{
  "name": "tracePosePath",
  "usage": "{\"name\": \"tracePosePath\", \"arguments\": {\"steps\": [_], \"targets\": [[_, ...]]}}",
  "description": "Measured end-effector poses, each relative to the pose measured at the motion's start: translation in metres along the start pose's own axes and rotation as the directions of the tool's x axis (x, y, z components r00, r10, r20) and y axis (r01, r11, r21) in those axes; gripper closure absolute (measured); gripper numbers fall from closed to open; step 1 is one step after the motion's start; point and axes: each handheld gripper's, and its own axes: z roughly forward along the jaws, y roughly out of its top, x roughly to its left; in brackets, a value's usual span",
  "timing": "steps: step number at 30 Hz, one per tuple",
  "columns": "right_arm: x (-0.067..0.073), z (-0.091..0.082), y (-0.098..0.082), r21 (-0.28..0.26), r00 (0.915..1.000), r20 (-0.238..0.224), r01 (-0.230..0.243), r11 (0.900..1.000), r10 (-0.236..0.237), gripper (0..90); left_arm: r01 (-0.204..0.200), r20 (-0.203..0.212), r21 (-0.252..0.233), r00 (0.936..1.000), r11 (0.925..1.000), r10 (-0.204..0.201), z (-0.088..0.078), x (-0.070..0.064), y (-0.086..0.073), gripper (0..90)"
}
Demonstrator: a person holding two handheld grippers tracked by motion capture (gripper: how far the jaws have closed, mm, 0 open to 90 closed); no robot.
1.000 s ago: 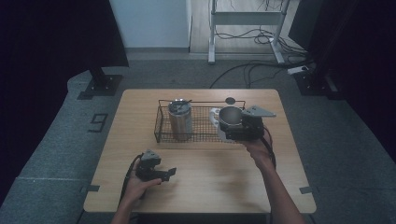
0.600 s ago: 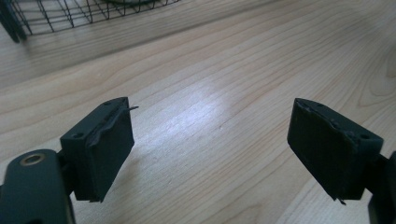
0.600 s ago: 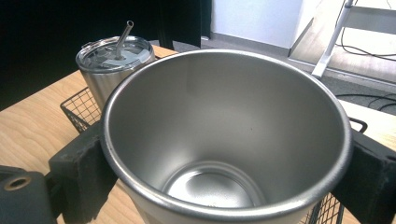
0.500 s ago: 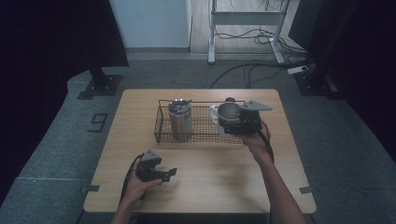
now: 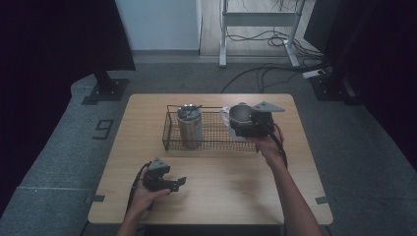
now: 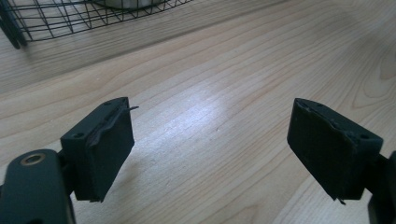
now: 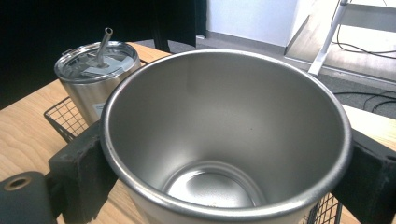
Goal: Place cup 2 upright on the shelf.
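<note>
- The right tool (image 5: 239, 120) is clamped on an open steel cup (image 7: 224, 140), one black jaw pressed to each side of the cup just under its rim.
- In the high view that cup (image 5: 240, 114) is held above the right end of the wire basket (image 5: 172, 140), with a white mug (image 5: 226, 117) just beside it on its left; whether the cup touches the basket floor cannot be told.
- The cup is upright and empty, its shiny inside and round bottom plain in the right gripper view.
- A second steel tumbler (image 5: 189, 125) stands upright in the left part of the basket, with a clear lid and a metal straw (image 7: 103, 45) poking up through it.
- The left tool (image 5: 169, 183) rests low over the front left of the wooden surface (image 5: 221, 196), well apart from the basket.
- Its jaws are spread wide with nothing between them, only bare wood grain showing under them in the left gripper view.
- A corner of the basket (image 6: 56, 18) sits at the top of that view, beyond the jaws.
- The person's hands and forearms come in from the near edge, one on each tool.
</note>
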Motion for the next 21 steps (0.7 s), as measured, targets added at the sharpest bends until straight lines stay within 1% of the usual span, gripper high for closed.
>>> {"name": "tracePosePath", "arguments": {"steps": [10, 13, 15, 21], "targets": [[-0.006, 0.009, 0.003, 0.003, 0.9998, 0.013, -0.011, 1.0, 0.011, 7.0, 0.014, -0.014, -0.004, 0.9998, 0.9999, -0.014, -0.001, 0.003, 0.0, 14.7], [-0.007, 0.011, 0.004, 0.0, 0.9998, 0.017, -0.013, 1.0, 0.013, 7.1, 0.019, -0.009, -0.003, 0.9998, 0.9998, -0.019, -0.001, 0.003, 0.0, 14.7], [-0.008, 0.013, 0.003, 0.003, 0.9997, 0.018, -0.018, 1.0, 0.018, 7.1, 0.021, 0.008, -0.001, 0.9998, 0.9998, -0.021, -0.001, 0.002, 0.0, 14.8], [-0.013, 0.021, 0.001, 0.016, 0.9993, 0.03, -0.025, 1.0, 0.024, 7.1, 0.015, 0.0, 0.006, 0.9999, 0.9999, -0.015, 0.0, 0.001, 0.0, 14.8]]}}
